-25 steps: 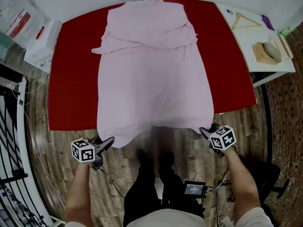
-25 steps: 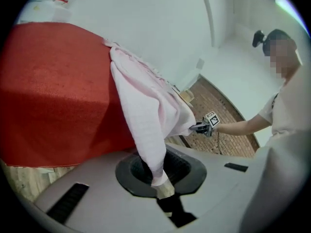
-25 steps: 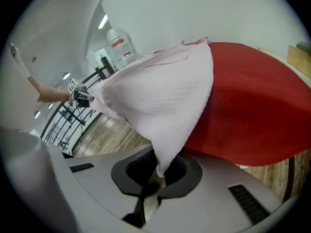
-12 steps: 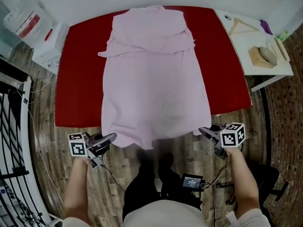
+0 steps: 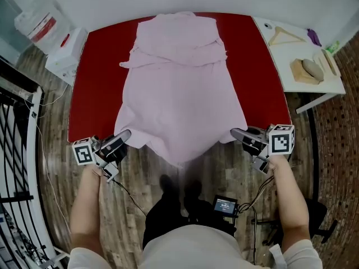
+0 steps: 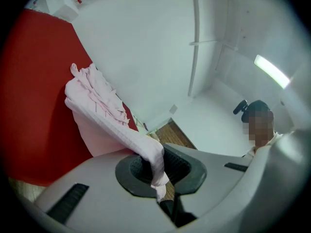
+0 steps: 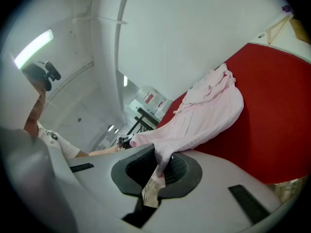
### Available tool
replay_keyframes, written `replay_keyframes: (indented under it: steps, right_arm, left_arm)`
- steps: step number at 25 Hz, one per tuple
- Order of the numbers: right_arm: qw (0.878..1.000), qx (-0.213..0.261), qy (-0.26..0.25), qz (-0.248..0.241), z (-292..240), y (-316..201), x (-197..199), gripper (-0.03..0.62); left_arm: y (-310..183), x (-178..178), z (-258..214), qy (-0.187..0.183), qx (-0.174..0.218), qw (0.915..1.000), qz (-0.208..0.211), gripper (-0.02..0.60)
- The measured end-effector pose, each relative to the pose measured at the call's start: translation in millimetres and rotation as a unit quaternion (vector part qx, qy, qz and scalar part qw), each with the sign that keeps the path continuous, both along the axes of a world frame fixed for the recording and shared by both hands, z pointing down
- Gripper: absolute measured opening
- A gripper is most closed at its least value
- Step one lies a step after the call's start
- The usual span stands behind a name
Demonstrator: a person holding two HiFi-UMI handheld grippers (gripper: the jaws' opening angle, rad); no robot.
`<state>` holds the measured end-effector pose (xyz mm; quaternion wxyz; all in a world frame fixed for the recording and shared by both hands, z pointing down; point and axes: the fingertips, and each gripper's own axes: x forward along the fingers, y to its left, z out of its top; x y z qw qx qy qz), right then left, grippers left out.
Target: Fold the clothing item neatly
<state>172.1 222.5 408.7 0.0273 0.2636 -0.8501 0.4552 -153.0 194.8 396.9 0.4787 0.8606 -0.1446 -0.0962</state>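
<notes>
A pale pink garment [image 5: 179, 88] lies lengthwise on the red table [image 5: 92, 94], its sleeves folded across the far part and its near hem lifted off the table edge. My left gripper [image 5: 124, 135] is shut on the hem's left corner [image 6: 154, 165]. At the hem's right corner [image 7: 163, 160], my right gripper [image 5: 235, 134] is shut on the cloth. Between the two grippers the hem sags in a curve [image 5: 180, 153] above the wooden floor. Both gripper views show the pink cloth running from the jaws back to the table.
A white side table [image 5: 305, 55] with a wooden hanger [image 5: 285, 35] and small items stands at the right. White boxes and a bag [image 5: 59, 43] sit at the left, beside a black railing [image 5: 17, 167]. My legs and a small device [image 5: 224, 206] are below.
Both grippers have risen with the hem corners and spread slightly apart. The near part of the garment, which hung down over the table edge, is now lifted and pulled taut.
</notes>
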Motion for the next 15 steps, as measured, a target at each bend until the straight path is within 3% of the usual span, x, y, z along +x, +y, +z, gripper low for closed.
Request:
replay_keyframes:
  steps: [7,12,15]
  right_arm:
    - [0.999,0.037,0.003,-0.018,-41,-33,-3,0.023]
    - [0.999,0.043,-0.017,0.005,-67,-67,-5,0.022]
    - [0.998,0.044,-0.012,0.036,-75,-97,0,0.023]
  left_arm:
    - [-26,5,-40,0.015,0.035,0.9990,-0.023,0.015]
    - [-66,-10,-64,0.041,0.044,0.9958,-0.069,0.017]
    - [-95,-16,-74,0.044,0.055,0.9948,-0.074,0.017]
